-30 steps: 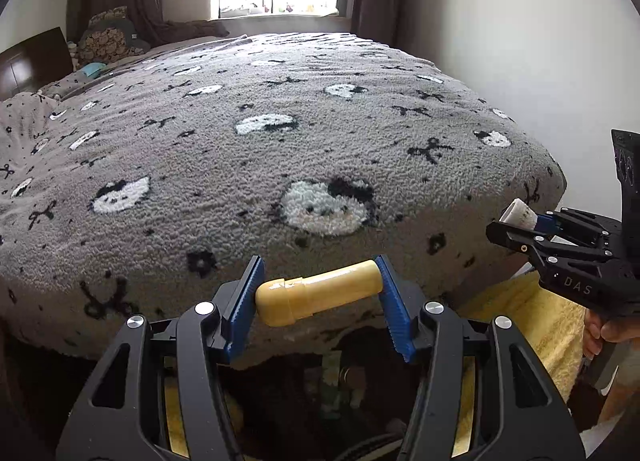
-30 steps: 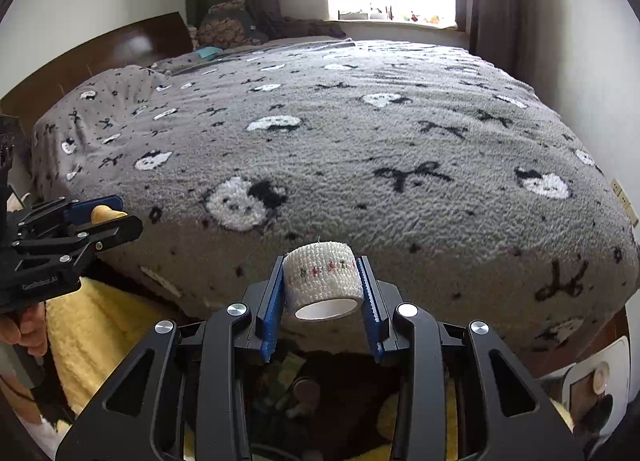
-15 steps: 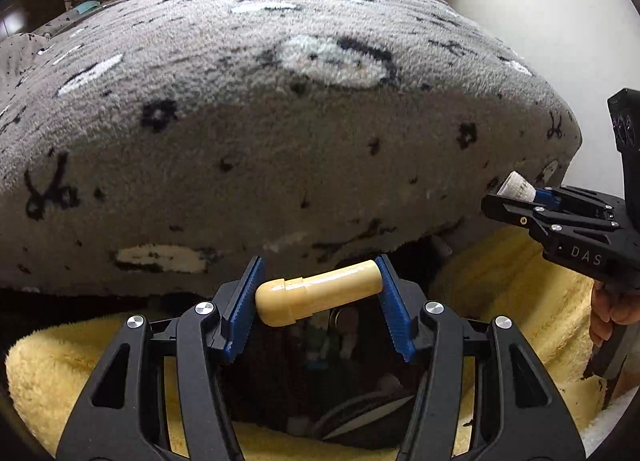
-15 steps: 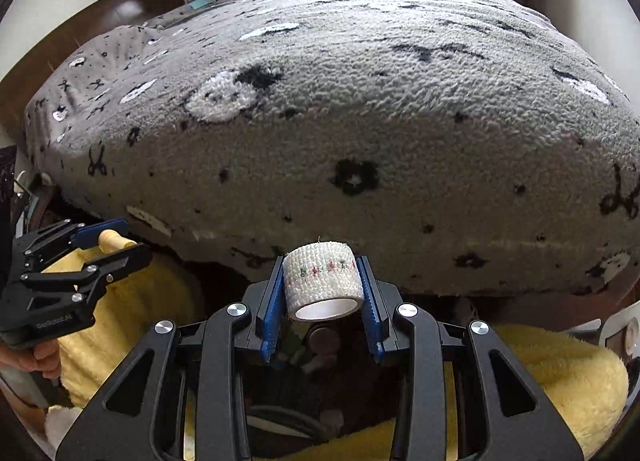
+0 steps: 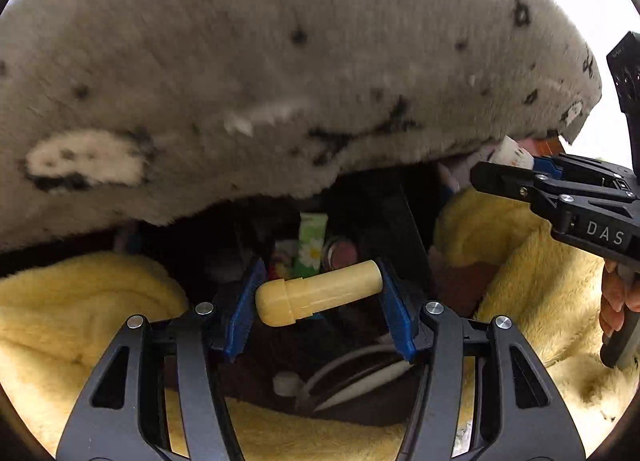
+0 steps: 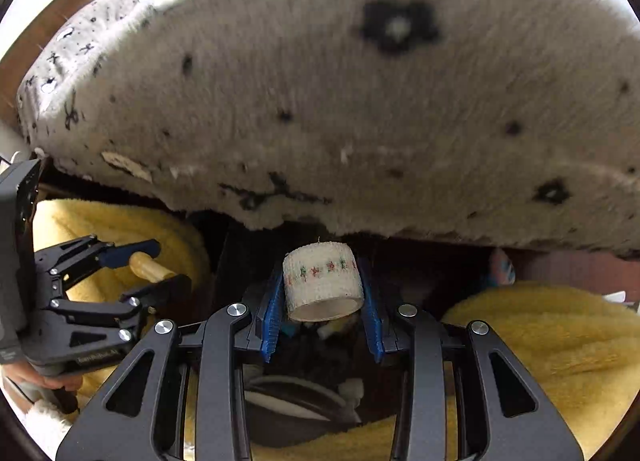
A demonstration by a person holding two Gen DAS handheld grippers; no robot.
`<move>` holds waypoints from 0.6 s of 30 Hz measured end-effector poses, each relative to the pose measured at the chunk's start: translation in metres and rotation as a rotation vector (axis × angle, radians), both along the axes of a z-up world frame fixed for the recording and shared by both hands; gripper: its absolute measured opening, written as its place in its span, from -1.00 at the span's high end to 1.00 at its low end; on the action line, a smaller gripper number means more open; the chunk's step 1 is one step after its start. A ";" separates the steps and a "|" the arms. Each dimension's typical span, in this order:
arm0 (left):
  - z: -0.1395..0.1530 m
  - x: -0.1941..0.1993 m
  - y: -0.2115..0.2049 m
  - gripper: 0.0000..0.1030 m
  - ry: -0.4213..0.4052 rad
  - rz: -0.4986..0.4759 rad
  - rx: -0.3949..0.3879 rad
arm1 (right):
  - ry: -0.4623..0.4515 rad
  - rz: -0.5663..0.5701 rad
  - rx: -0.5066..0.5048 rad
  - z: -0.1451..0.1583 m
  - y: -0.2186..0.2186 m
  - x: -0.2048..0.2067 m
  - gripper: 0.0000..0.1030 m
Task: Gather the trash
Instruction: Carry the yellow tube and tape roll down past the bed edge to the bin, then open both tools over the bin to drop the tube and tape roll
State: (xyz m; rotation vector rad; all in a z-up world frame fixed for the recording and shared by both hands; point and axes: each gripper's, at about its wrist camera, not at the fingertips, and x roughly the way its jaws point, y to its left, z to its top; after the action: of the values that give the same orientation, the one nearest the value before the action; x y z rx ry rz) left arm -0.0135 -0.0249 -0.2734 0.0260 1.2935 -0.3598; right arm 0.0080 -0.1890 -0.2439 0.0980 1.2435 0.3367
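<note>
Yellow plastic, a short tube (image 5: pixel 318 293) with a thicker cap end, sits crosswise in the left gripper (image 5: pixel 318 303), its blue pads (image 5: pixel 240 313) pressing on both ends, so the jaws are clenched on it. The right gripper (image 6: pixel 322 301) grasps a roll of white bandage tape (image 6: pixel 322 281) with a band of small red and green marks (its open core faces the camera), blue pads (image 6: pixel 272 321) tight against either side. Both grippers point steeply down over a dark opening (image 5: pixel 304 341) ringed by fluffy yellow fabric (image 5: pixel 80 321). Inside that opening lie mixed bits: a green wrapper with a daisy print (image 5: pixel 311 245), a small white cap (image 5: pixel 286 383) and a dark round thing with a pale stripe (image 5: pixel 360 377); what the container itself is I cannot tell. Above hangs the edge of a grey fleece blanket (image 5: pixel 280 61) with black and white figures, draped over the bed. In the left wrist view the right gripper (image 5: pixel 516 165) shows at the right edge with a hand (image 5: pixel 618 301) on its grip; in the right wrist view the left gripper (image 6: pixel 142 265) shows at the left edge, the tube (image 6: pixel 150 267) between its jaws.
</note>
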 end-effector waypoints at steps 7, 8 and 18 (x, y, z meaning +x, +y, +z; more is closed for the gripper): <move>-0.030 0.007 -0.011 -0.04 0.108 -0.037 -0.004 | 0.096 0.023 0.046 -0.029 0.007 0.014 0.31; -0.033 0.008 -0.012 -0.04 0.116 -0.042 -0.002 | 0.104 0.025 0.051 -0.032 0.009 0.015 0.31; -0.035 0.011 -0.011 -0.28 0.130 -0.046 0.008 | 0.124 0.011 0.079 -0.037 0.015 0.026 -0.03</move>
State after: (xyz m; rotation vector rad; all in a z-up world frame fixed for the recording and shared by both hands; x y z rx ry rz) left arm -0.0020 -0.0358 -0.3083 0.0393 1.4251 -0.4013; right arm 0.0339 -0.1738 -0.2813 0.1829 1.3542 0.3940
